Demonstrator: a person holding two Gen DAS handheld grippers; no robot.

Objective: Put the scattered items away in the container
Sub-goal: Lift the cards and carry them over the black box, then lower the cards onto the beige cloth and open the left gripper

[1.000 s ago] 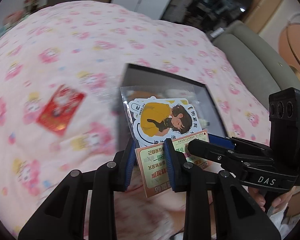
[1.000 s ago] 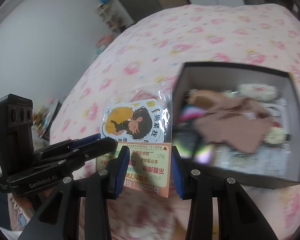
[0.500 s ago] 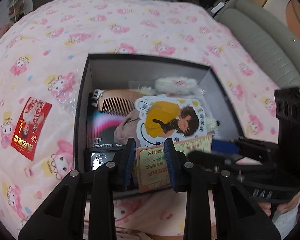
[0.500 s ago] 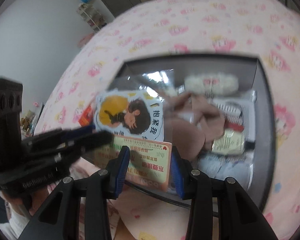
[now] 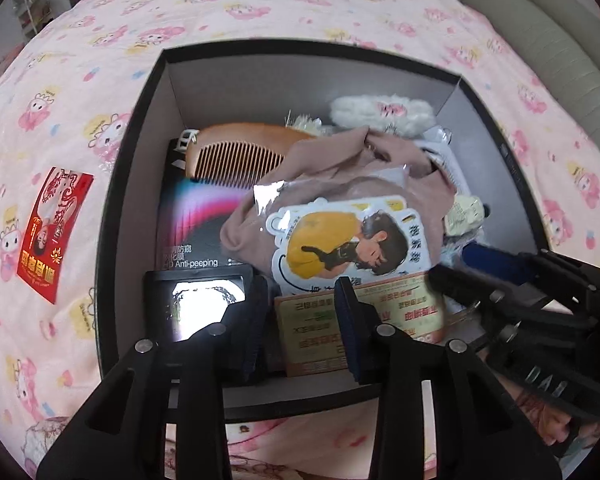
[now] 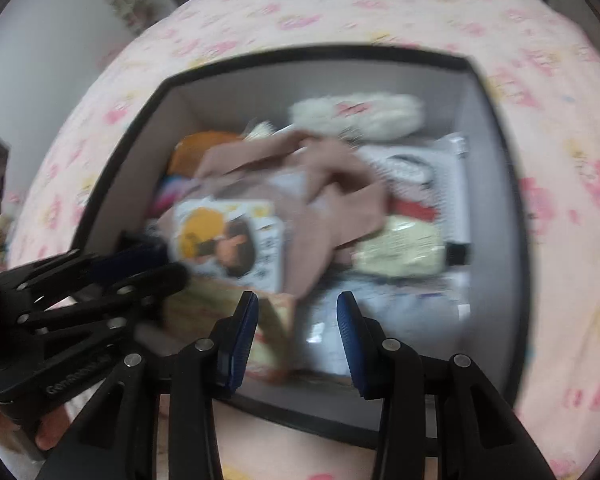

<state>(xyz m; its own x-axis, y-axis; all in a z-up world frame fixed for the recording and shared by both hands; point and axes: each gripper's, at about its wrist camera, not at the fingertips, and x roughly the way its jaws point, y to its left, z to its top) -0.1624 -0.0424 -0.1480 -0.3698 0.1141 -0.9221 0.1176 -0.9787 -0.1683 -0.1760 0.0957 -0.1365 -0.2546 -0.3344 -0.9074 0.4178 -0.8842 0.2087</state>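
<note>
A: Left wrist view, entry one — the black box (image 5: 120, 184) fills the middle of the frame, sitting on a bed under a pink cartoon-print sheet (image 5: 260, 4). The left gripper (image 5: 300, 320) reaches over the near wall at lower centre; its fingers (image 5: 350, 320) stand apart. The sticker pack (image 5: 340, 244), clear-wrapped with a figure in yellow, lies inside the box on a beige cloth (image 5: 340, 156). Its orange card end lies between those fingers; contact not discernible.

B: And the other one?

A: The right gripper (image 5: 472, 272) enters from the right edge, tips at the pack's right side. Whether it clamps anything there, I cannot tell from this view.

B: Right wrist view, blurred: right gripper (image 6: 296, 320) at lower centre, fingers (image 6: 350, 332) clearly apart, nothing between them but box contents below. The sticker pack (image 6: 228, 240) sits left of centre in the box (image 6: 112, 184), with the left gripper (image 6: 156, 264) touching or just beside its left edge.

A: Other contents, left wrist view — wooden comb (image 5: 240, 152) upper left of the box, a dark "Anti-peeping" packet (image 5: 192, 232) under it, a white fluffy item (image 5: 380, 110) at the far wall, a glossy black case (image 5: 196, 304) at the near left corner.

B: Outside the box?

A: One red packet (image 5: 54, 232) on the sheet, left of the frame, well apart from the box.
</note>
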